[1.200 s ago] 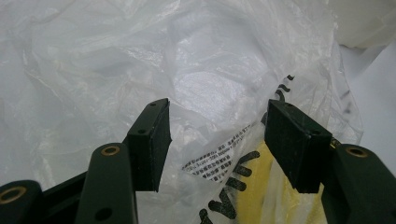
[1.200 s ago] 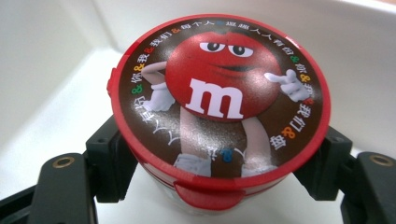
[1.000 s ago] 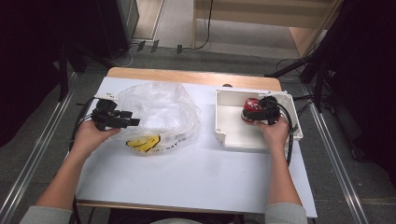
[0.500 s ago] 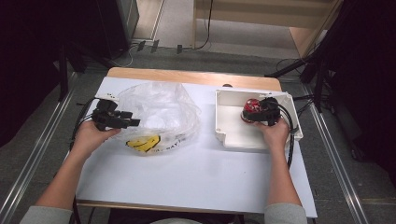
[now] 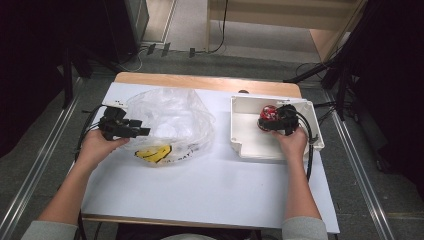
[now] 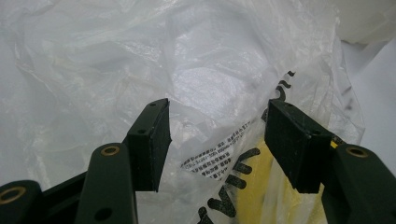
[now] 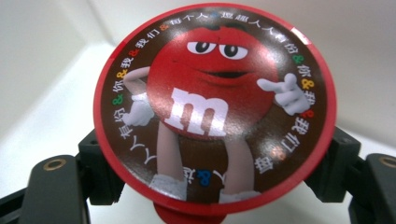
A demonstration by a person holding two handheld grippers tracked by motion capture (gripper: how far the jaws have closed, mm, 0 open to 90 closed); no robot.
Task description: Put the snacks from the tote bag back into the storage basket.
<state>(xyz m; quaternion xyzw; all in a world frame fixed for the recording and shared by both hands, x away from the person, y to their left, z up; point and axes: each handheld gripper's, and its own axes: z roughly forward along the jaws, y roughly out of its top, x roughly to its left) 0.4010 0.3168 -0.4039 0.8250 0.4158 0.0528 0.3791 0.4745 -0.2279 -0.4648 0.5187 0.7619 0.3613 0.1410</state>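
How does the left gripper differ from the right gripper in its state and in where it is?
The left gripper is open, holding nothing, while the right gripper is shut on the red candy container. The left one faces the clear plastic bag; the right one is inside the white box. Both have black jaws.

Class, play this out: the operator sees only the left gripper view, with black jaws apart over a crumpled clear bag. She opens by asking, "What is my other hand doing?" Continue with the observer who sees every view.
Observer: Your right gripper is inside a white box at the table's right side, jaws closed on a red round candy container.
Operator: What is on that container?
Observer: The right gripper view shows its lid: a red cartoon candy character with a white "m", ringed by small printed characters.
Operator: Where does my left gripper sit against the bag?
Observer: In the high view, the left gripper is at the left edge of the plastic bag, jaws open, pointing toward the box.
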